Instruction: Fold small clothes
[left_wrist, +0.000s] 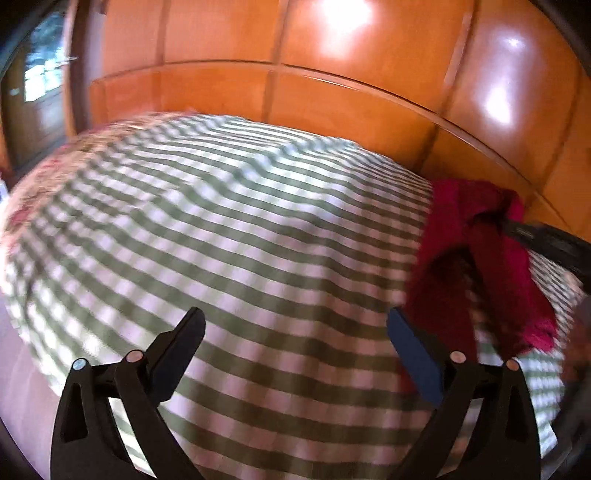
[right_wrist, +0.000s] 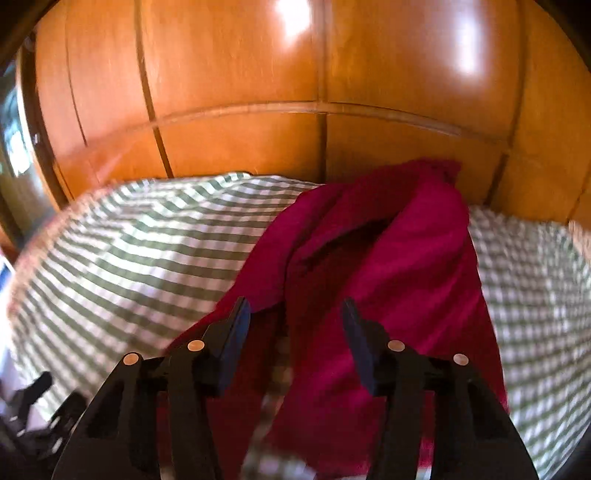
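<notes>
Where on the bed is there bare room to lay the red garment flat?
The checked cover lies bare from the red garment across to its floral edge. A narrower strip shows on the garment's other side. Crowded where the garment bunches beside the wooden panels.

Both wrist views low over checked bedspread, facing wooden wardrobe; right nearer; shared: red garment.
</notes>
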